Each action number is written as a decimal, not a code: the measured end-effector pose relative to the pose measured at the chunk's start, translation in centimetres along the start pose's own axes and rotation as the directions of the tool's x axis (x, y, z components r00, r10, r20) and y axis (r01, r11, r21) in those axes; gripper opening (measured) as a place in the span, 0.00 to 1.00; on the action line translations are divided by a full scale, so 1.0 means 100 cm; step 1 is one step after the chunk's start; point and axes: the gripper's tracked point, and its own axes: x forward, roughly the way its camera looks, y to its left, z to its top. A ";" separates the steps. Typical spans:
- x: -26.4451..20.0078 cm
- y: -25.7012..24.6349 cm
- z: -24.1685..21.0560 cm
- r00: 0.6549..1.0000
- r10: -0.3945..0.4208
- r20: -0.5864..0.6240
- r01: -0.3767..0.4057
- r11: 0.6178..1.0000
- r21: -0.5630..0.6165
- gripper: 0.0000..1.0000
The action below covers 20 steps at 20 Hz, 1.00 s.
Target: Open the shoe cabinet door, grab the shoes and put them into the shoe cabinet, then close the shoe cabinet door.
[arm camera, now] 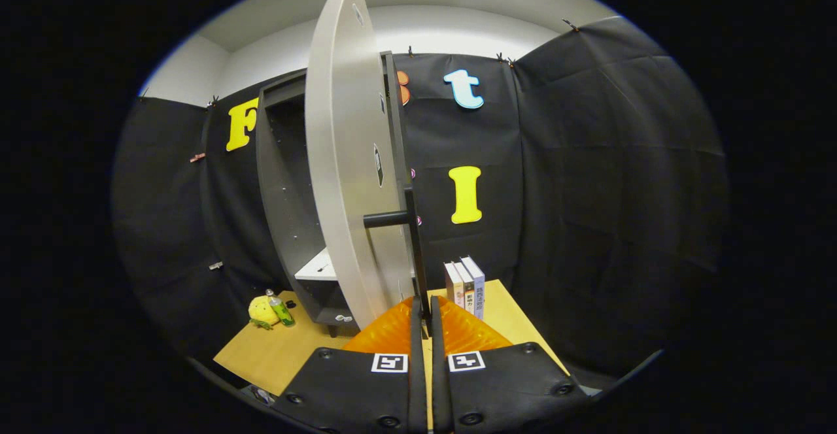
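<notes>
The gripper [424, 310] has its 2 fingers almost together, pinching the thin bar handle [412, 238] of the open cabinet door [346, 159] at 12 o'clock. The cabinet [288, 212] stands at 11 o'clock. 3 books [465, 283] stand at 1 o'clock.

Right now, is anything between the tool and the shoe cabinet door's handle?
Nothing visible. The handle runs straight down into the narrow gap between the fingers of the tool, which look closed on its lower end. The door stands open, edge-on. The books stand beyond the fingers, off to one side.
</notes>
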 end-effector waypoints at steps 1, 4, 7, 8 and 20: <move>-0.007 0.004 0.006 1.000 -0.001 0.013 0.001 1.000 0.003 0.08; -0.031 0.008 0.024 0.998 -0.012 0.068 0.010 1.000 0.022 0.08; -0.052 0.023 0.032 0.995 0.013 0.095 -0.015 1.000 0.023 0.08; -0.058 0.039 0.035 0.993 0.052 0.104 -0.055 0.998 0.025 0.16; -0.031 0.202 -0.081 0.959 0.236 -0.158 -0.230 0.972 0.055 0.98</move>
